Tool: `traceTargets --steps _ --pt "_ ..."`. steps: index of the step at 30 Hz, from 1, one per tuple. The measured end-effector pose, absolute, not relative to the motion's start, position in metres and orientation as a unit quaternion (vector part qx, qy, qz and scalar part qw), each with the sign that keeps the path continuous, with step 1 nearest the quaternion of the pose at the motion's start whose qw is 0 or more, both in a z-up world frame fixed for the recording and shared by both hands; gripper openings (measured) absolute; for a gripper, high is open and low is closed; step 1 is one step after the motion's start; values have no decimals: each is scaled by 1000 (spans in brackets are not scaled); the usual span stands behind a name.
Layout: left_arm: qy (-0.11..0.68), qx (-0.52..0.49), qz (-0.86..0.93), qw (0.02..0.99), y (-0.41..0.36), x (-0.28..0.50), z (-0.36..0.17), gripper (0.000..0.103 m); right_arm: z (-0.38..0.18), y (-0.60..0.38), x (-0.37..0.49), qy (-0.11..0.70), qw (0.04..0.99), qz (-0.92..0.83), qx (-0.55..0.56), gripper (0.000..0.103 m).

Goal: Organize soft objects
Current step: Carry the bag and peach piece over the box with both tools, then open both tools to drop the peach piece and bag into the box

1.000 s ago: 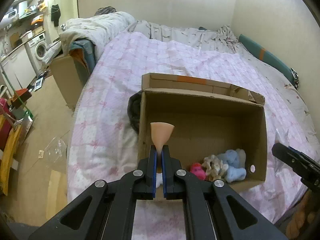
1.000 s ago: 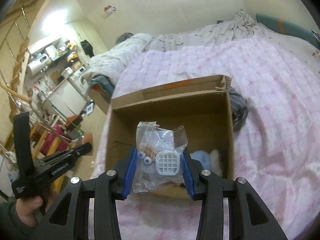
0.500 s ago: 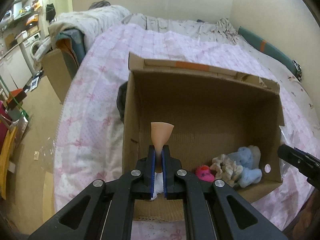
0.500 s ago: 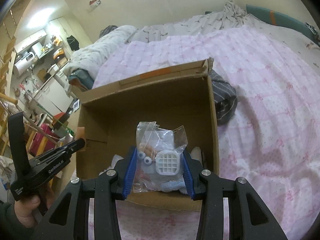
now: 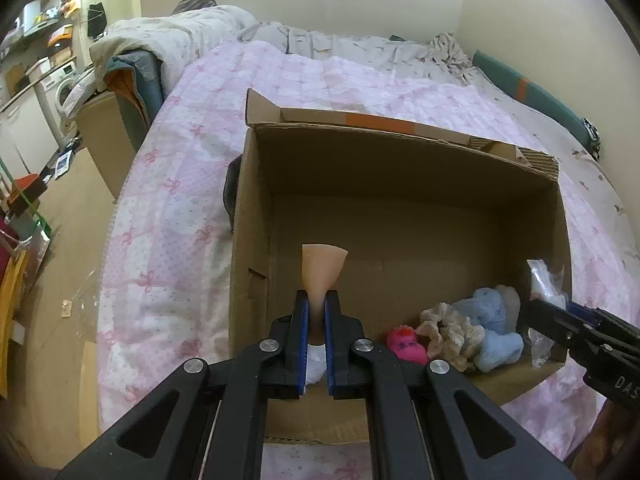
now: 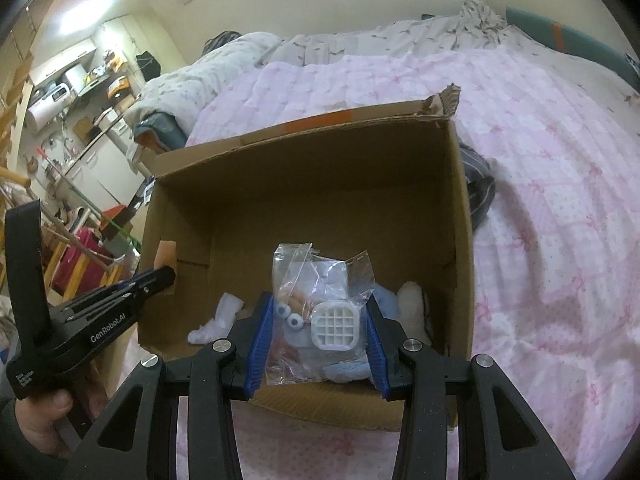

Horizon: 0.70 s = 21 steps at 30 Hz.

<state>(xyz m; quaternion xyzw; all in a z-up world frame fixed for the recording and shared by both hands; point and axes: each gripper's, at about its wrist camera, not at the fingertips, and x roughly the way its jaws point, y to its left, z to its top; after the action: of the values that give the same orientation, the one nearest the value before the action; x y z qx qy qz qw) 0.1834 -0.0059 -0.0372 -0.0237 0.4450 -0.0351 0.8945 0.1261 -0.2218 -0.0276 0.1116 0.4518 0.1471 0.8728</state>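
The left wrist view looks down into an open cardboard box standing on a bed with a pink quilt. The left tool has its blue pads pinched nearly together on a thin peach-coloured piece that fans out above the tips, held over the left side of the box. This view alone shows the row along the box's near right corner: a pink toy, a beige scrunchie and a light blue plush, all touching. The right tool enters only at the right edge, with a crumpled clear bag above its tip. The right wrist view shows that tool in full, its pads part-way apart and pressed on both sides of the clear plastic bag, which holds a white grid-faced part and small round pieces; the rest of its contents are hard to make out. Below the bag the blue plush is mostly covered. Only this view shows a white sock-like cloth on the box floor, a dark cloth outside the right wall, and a hand gripping the left tool's handle at the left edge.
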Motion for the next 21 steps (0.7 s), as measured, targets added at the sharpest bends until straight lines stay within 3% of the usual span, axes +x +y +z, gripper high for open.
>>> traceTargets --steps 4,8,10,12,13,21 --pt "444 -20 -40 895 -10 182 -37 9 -30 -223 127 458 869 147 117 44" --pt "444 -17 -40 895 -13 180 -36 24 -32 -220 127 465 866 145 114 44" --pt "446 -20 -48 894 -14 180 -36 34 -33 -219 127 469 864 145 114 44" --pt "445 -18 -48 894 -17 179 -36 58 -33 -218 126 470 863 145 113 44" --pt "442 -16 -48 896 -18 178 -35 61 -33 -218 127 470 863 145 112 44" --pt "440 -1 -50 896 -23 175 -35 64 -34 -218 126 469 864 143 115 44"
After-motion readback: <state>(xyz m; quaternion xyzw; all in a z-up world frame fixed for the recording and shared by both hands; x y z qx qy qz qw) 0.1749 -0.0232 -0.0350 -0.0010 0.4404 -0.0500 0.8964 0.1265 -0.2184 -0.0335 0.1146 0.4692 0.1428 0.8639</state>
